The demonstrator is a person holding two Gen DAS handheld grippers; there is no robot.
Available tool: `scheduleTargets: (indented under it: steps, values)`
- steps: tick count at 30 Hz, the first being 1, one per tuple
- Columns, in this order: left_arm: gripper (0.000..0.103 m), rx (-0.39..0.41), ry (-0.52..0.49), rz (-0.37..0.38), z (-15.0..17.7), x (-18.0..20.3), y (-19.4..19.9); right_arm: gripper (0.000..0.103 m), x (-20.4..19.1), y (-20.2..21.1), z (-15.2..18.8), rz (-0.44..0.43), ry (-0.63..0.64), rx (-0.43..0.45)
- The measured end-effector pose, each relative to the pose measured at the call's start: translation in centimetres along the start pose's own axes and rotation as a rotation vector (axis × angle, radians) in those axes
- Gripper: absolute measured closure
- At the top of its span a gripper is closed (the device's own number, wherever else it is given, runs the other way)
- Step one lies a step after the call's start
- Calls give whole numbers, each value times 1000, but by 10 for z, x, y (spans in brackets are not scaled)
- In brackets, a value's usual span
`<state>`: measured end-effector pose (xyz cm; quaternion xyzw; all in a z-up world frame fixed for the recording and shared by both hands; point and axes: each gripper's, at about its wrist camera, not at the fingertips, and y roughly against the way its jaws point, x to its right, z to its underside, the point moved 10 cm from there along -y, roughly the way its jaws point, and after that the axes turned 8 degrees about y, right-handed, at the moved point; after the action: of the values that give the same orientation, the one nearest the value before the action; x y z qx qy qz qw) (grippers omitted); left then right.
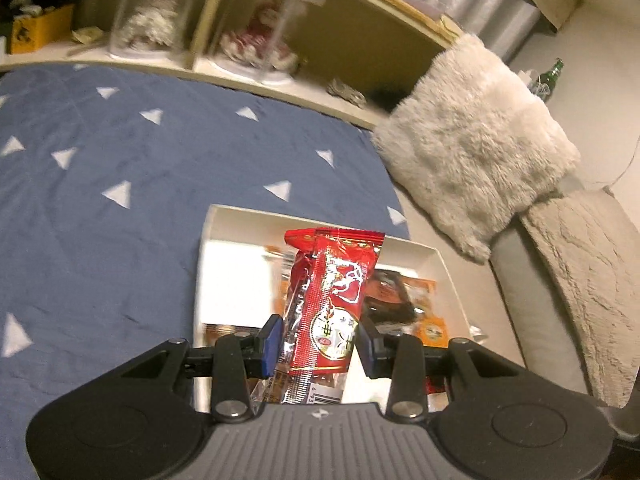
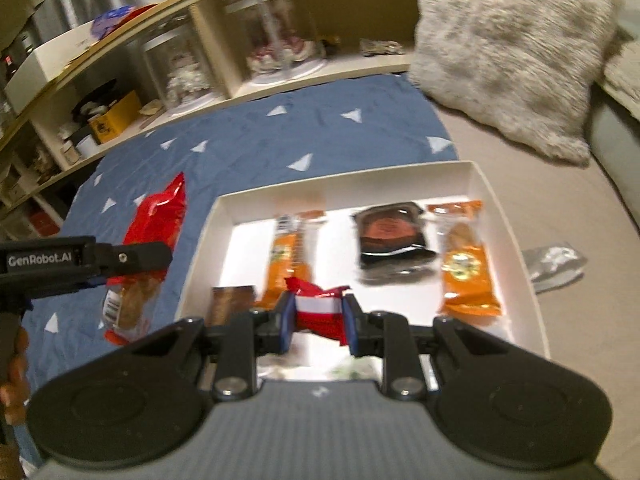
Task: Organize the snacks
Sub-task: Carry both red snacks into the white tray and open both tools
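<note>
Left gripper [image 2: 100, 276], marked "GenRobot.AI", fingers grasp red snack packet [image 1: 332, 300]; right gripper [image 2: 316, 320] fingers clench red-white wrapper [image 2: 320, 312] above white box [image 2: 504, 216].

"genrobot.ai" in white on the left tool [image 2: 120, 264]; snack wrappers' print unreadable.

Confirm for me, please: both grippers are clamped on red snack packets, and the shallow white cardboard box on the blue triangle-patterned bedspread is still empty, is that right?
Not quite: the shallow white cardboard box is not empty. The right wrist view shows two orange snack packets and a dark brown packet lying in it. The rest holds: the left gripper and the right gripper each clamp a red snack packet, and the box sits on the blue triangle-patterned bedspread.
</note>
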<state>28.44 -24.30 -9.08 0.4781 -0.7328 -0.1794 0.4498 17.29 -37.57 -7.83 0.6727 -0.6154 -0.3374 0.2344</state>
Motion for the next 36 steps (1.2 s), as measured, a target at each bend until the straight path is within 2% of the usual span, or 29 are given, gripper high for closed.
scheduleTargets:
  steps: [3,14,17,23,27,31,34,36]
  values:
    - [62,-27,30,7,6,9,-20,73,18,0,4,10,-25,-3]
    - [62,-115,237,97,20,26,-85,73,54,-10,16,24,-88,-22]
    - [62,-128,284,96,24,23,-100,73,64,-17,19,25,-98,-34]
    - [62,-97,271,27,17,11,-116,73,70,-28,21,20,-104,-48]
    - [61,-73,213,-17,10,4,-120,73,70,-37,19,14,-108,-53]
    - [60,-75,201,-20,4,2,-124,73,68,-46,15,12,-107,-59]
    - [55,-90,176,-14,4,4,-124,72,63,-51,10,5,-97,-57]
    - [51,-102,152,-4,4,6,-121,67,61,-52,6,4,-93,-51]
